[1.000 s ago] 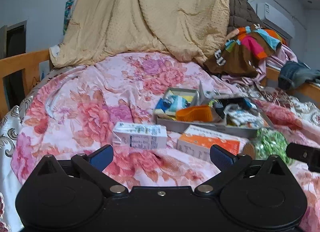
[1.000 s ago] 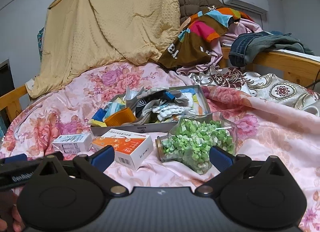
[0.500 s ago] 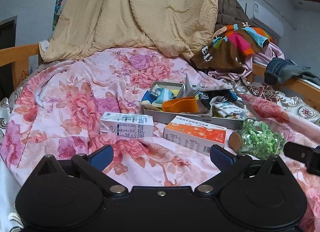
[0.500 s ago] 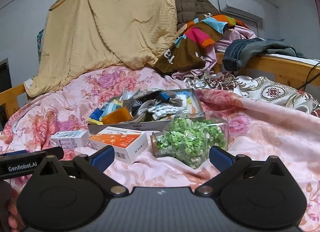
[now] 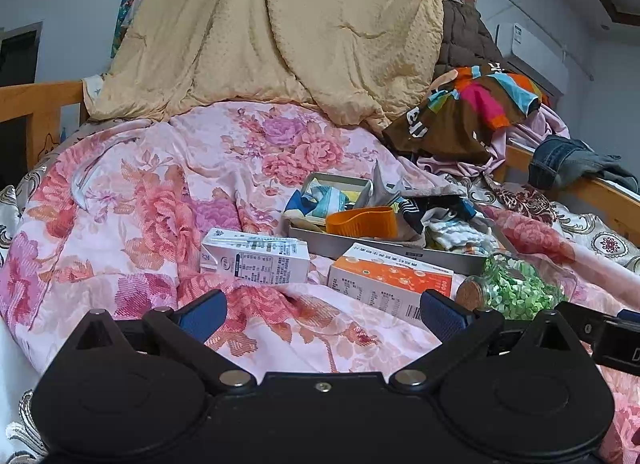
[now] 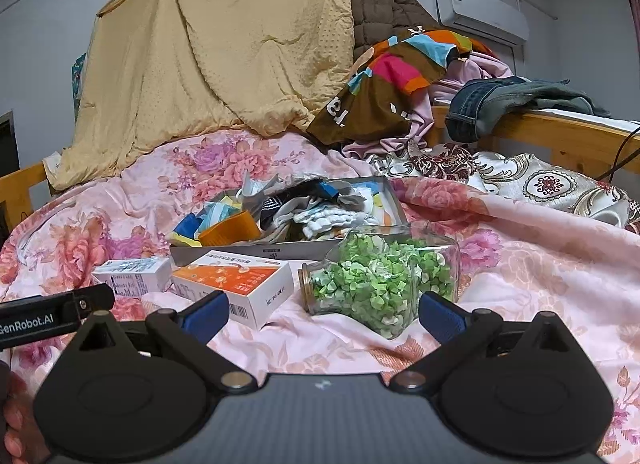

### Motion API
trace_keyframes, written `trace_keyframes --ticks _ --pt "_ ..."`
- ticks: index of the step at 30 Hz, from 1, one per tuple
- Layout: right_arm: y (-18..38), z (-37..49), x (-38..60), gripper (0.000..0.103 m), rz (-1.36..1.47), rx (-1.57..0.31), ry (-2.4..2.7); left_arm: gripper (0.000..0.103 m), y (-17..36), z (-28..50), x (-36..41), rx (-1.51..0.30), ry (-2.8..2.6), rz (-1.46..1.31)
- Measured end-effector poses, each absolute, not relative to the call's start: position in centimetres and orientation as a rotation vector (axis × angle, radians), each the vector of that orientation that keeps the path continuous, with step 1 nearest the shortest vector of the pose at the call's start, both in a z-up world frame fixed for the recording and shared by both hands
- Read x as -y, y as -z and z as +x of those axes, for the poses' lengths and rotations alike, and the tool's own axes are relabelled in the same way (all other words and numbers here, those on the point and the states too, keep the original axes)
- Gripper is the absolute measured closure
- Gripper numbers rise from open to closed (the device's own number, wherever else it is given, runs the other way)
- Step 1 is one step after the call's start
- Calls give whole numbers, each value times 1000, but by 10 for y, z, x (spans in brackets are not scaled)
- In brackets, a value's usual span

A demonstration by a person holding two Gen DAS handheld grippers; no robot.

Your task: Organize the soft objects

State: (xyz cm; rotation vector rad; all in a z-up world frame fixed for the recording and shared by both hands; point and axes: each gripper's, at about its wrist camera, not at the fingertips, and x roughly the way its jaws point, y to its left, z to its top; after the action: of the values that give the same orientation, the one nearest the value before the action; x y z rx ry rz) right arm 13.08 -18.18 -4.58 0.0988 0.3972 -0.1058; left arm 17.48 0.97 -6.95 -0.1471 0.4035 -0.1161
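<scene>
A bed [image 5: 120, 192] under a pink floral quilt carries everything here, with a tan blanket [image 6: 224, 64] draped up behind it and loose clothes piled at the far right. Mid-bed sits a shallow grey tray [image 6: 280, 250] heaped with the soft objects [image 6: 320, 216]: socks and small cloths, an orange band [image 5: 362, 222] among them, some spilling over the rim. In front of the tray lie an orange-and-white box [image 6: 236, 280], a white carton [image 5: 256, 260] to its left, and a glass jar [image 6: 380, 272] on its side, full of green bits, its mouth apparently corked, though that is hard to confirm.

The left tongs [image 5: 320, 312] and the right tongs [image 6: 322, 314] both hover low near the bed's front edge, each spread wide and holding nothing.

The risks, as I judge them: the jar lies just ahead of the right tongs, and a careless reach to the tray could roll it across the soft quilt. The heap is tangled, so pinching one cloth may drag others out, and the light tray could tip on the uneven bedding.
</scene>
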Motion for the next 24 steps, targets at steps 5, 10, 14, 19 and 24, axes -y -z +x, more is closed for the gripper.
trace_keyframes --ticks 5,10,14,19,24 --pt "47 131 183 0 102 -398 110 1 70 174 -9 -404 117 -142" --pt "47 131 183 0 102 -398 109 1 70 174 -9 -404 115 -141" --pt "47 131 183 0 102 -400 110 1 70 173 -9 -400 120 -137" --pt "49 132 185 0 106 -407 113 1 70 173 -8 -402 118 -139" --pt "49 131 185 0 109 -405 115 1 70 173 -8 -401 119 -137"
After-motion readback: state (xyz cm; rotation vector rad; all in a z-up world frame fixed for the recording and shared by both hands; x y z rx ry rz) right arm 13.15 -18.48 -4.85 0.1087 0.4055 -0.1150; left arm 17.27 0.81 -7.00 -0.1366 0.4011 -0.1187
